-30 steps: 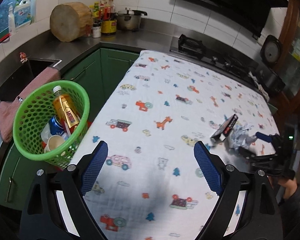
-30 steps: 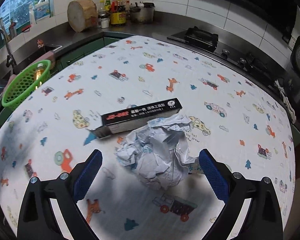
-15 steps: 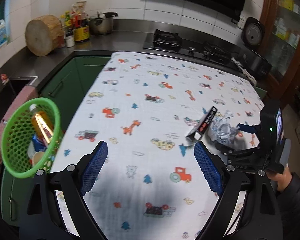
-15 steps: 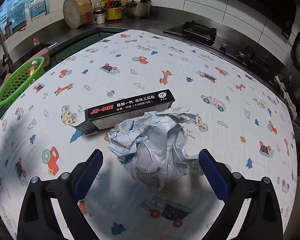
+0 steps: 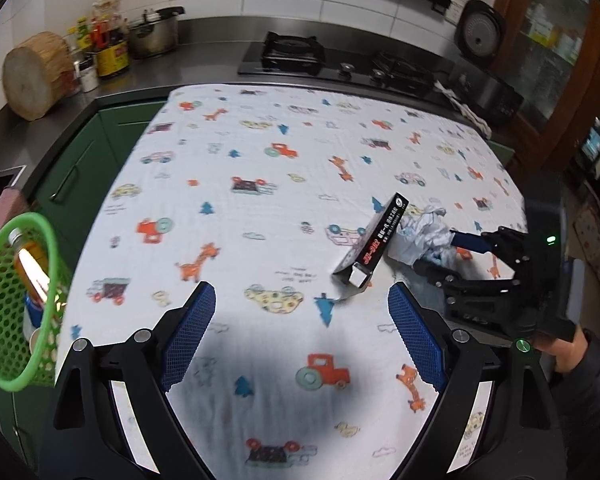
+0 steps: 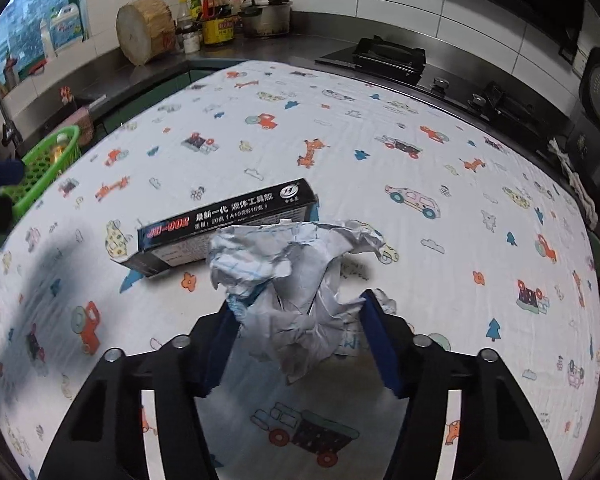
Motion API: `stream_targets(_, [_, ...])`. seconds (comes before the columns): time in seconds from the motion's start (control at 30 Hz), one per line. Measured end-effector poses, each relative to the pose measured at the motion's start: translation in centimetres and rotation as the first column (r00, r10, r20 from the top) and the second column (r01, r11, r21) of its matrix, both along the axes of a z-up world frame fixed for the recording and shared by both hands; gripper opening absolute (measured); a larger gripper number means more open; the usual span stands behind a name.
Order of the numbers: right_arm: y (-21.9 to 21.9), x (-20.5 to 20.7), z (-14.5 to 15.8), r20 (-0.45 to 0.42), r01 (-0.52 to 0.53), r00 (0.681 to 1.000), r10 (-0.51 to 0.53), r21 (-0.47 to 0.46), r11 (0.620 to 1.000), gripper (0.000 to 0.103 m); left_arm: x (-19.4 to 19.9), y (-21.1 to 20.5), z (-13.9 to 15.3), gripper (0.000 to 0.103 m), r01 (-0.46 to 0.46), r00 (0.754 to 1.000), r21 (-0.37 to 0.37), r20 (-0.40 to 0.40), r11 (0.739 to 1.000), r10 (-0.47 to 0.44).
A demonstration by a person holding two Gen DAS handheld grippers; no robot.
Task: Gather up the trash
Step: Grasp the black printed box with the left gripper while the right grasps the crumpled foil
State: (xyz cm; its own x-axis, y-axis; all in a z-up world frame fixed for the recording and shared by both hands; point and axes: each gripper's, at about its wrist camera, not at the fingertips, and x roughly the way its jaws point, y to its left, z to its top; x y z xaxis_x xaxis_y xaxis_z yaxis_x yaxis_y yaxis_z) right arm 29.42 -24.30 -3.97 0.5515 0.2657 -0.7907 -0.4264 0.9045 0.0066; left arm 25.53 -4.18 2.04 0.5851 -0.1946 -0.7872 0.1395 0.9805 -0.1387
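Note:
A crumpled white paper ball (image 6: pixel 296 280) lies on the patterned tablecloth (image 6: pixel 380 168), touching a long black box (image 6: pixel 224 224) behind it. My right gripper (image 6: pixel 300 336) has closed on the paper ball, its blue pads pressing both sides. In the left wrist view the box (image 5: pixel 376 244) and the paper ball (image 5: pixel 424 232) are at the right, with the right gripper (image 5: pixel 444 252) on the ball. My left gripper (image 5: pixel 300 336) is open and empty above the cloth. A green basket (image 5: pixel 4 304) holding a bottle, a can and a cup hangs at the left edge.
The basket also shows far left in the right wrist view (image 6: pixel 48 164). Behind the table are a steel counter with a wooden block (image 5: pixel 32 76), jars, a pot (image 5: pixel 154 36) and a gas hob (image 5: pixel 296 54). A rice cooker (image 5: pixel 480 36) stands at the back right.
My right gripper's fingers have moved inward and shut on the paper ball. My left gripper has swung right toward the box, leaving the basket at the frame's left edge.

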Motion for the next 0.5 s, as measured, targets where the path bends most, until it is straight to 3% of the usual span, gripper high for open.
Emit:
stream_targets(0.13, [-0.9, -0.5, 0.7, 0.007, 0.008, 1.0, -0.009, 0.032, 0.999, 0.047, 1.3, -1.5, -0.8, 0.087, 0.034, 0.999, 0.004, -0.01, 0.999, -0.034])
stream_targets(0.4, [-2.2, -1.1, 1.1, -0.005, 0.008, 1.0, -0.007, 0.057, 0.998, 0.045, 3.8, -5.2, -2.7, 0.085, 0.112, 0.994, 0.06, -0.008, 0.992, -0.112])
stream_targets(0.5, [-2.6, -1.1, 1.1, -0.006, 0.01, 1.0, -0.01, 0.062, 0.998, 0.045, 4.6, -6.2, -3.2, 0.08, 0.138, 0.99, 0.063, -0.014, 0.988, -0.137])
